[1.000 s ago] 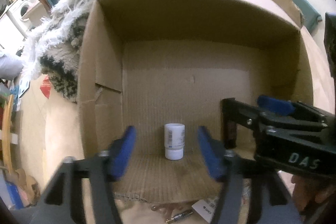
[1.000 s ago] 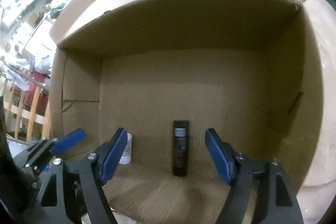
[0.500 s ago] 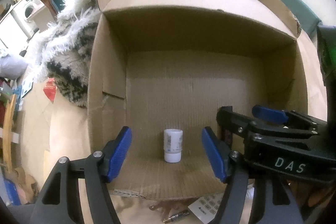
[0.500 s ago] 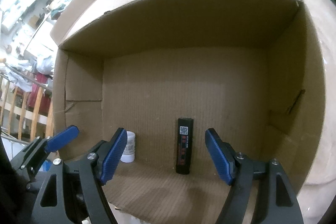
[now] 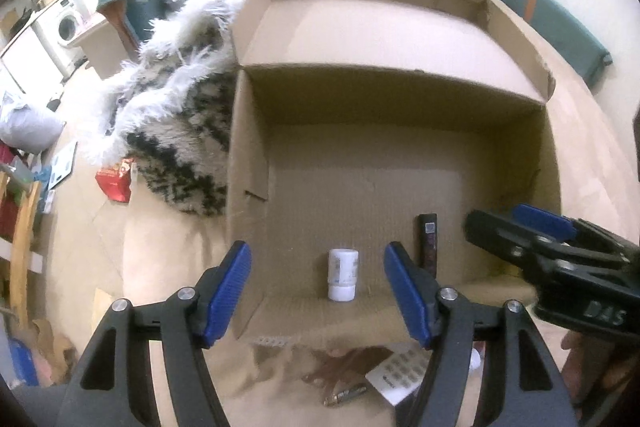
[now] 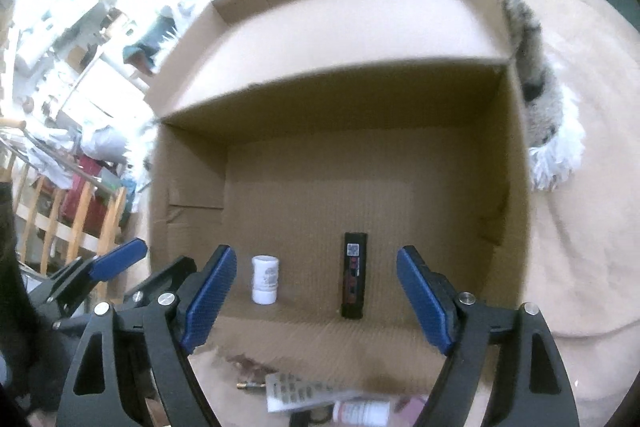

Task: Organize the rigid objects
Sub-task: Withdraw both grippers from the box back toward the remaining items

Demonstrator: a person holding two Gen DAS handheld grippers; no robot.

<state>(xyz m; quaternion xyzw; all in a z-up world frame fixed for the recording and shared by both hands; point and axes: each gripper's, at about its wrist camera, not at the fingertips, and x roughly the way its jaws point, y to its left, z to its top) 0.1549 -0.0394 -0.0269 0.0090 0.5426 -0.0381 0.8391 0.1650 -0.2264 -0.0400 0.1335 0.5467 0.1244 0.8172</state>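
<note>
Right wrist: right claw (image 6: 316, 301) wide, empty.

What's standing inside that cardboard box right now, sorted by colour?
White: 1, the white bottle
Black: 1, the black stick-shaped item
Total: 2, both upright inside the cardboard box, apart from each other.

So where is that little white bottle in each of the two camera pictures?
Left wrist view: white bottle stands low centre, between the open left gripper fingers.
Right wrist view: lower left, beside the right gripper.
Shared landmark: the upright black stick in the cardboard box.
</note>
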